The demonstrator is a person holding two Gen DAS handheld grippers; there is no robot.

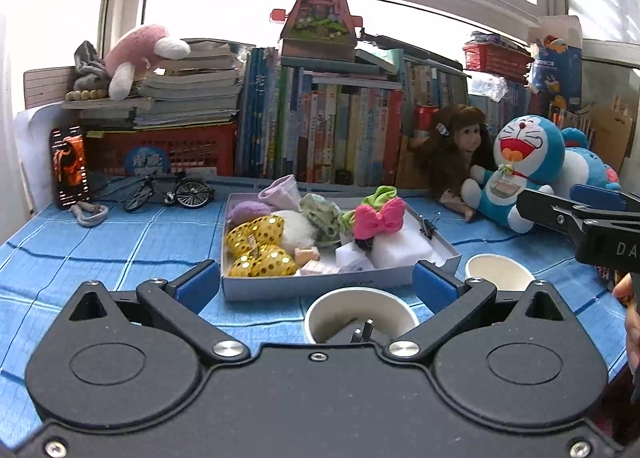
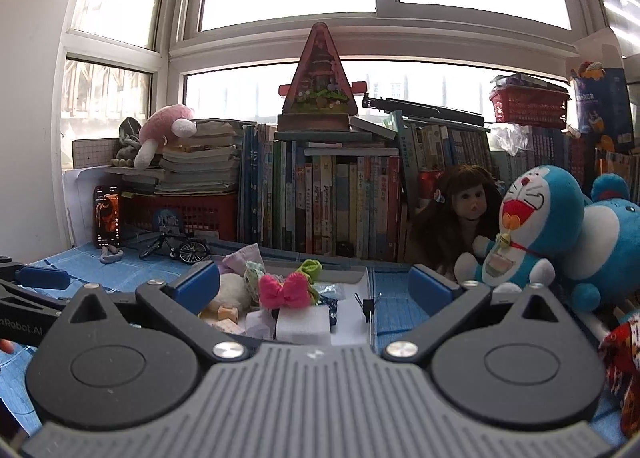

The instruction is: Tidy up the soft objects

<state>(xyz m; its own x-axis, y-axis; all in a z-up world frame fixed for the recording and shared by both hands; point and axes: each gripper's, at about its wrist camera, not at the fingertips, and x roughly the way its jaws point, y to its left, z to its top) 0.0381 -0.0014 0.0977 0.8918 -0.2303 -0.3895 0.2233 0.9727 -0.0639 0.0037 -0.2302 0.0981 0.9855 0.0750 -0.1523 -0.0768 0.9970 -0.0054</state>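
Observation:
A shallow grey tray (image 1: 320, 286) on the blue cloth holds several soft things: a pink bow (image 1: 379, 217), gold sequin bows (image 1: 260, 248), a white pompom (image 1: 294, 225), green scrunchies and white foam blocks (image 1: 396, 248). My left gripper (image 1: 318, 282) stands open just before the tray's near wall, above a paper cup (image 1: 360, 314) with a plug in it. My right gripper (image 2: 316, 286) is open too, over the tray's right half, with the pink bow (image 2: 285, 290) and a foam block (image 2: 303, 324) between its fingers' line, untouched.
A second paper cup (image 1: 500, 270) sits right of the tray. A Doraemon plush (image 1: 520, 161) and a doll (image 1: 460, 145) lean on a row of books (image 1: 340, 133). A toy bicycle (image 1: 170, 189) and phone (image 1: 70, 165) stand far left.

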